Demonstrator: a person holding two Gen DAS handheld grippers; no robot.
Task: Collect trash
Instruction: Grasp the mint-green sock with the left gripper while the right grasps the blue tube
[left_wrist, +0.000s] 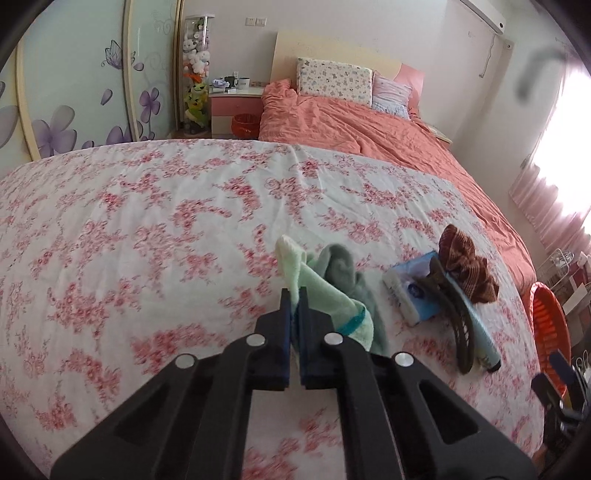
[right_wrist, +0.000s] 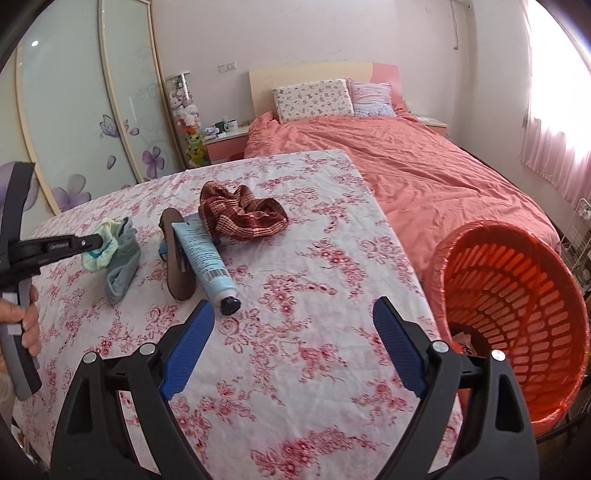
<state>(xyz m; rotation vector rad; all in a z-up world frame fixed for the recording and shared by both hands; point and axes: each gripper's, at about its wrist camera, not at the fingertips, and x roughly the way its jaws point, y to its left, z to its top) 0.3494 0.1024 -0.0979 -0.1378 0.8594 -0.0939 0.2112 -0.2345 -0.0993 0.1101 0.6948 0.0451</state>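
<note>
My left gripper is shut on a pale green sock, lifting one end off the floral-covered table; a grey-green sock lies against it. In the right wrist view the left gripper pinches the green sock at the table's left. My right gripper is open and empty over the table's near part. A light blue tube, a dark insole, a brown checked cloth and a tissue pack lie on the table. An orange basket stands tilted at the right edge.
A bed with an orange duvet lies behind the table. A nightstand with mugs and a wardrobe with flower decals stand at the back left. A pink curtain hangs at the right.
</note>
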